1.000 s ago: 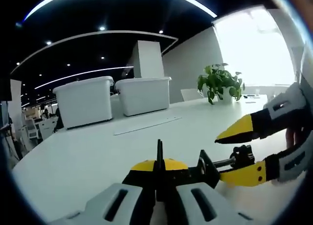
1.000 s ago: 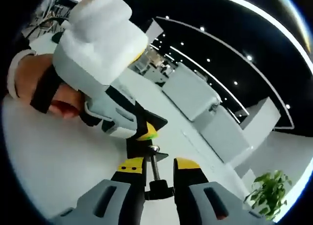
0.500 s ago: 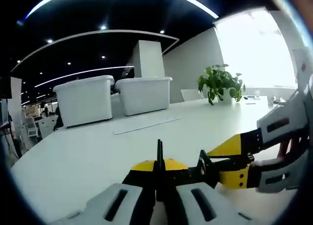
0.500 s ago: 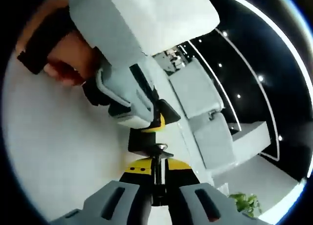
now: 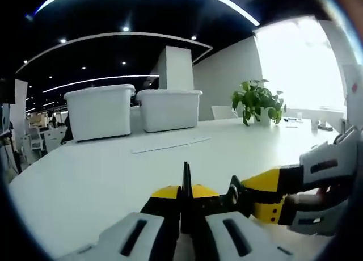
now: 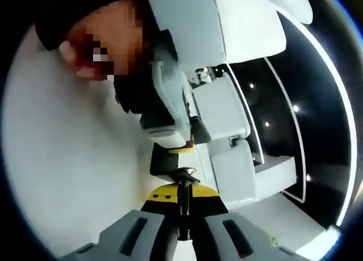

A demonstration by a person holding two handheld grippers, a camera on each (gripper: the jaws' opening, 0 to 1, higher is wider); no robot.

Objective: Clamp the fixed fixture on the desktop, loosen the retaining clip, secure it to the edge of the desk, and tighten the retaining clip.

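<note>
On the broad white desktop (image 5: 85,187), the small black metal clamp fixture (image 5: 233,194) is held upright by the left gripper (image 5: 185,200), its yellow-tipped jaws shut on the fixture's flat plate. The right gripper (image 6: 181,203), open a second ago, is now closed on the thin screw handle (image 6: 184,200) and rolled, so loosening is judged under way.

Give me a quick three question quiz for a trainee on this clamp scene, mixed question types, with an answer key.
1. True or false: the left gripper is shut on the black clamp.
2. What does the right gripper squeeze? A) the clamp's screw B) the potted plant C) a white bin
3. Fill in: two white bins stand on the white ____.

Key: 1 true; 2 A; 3 desk.
</note>
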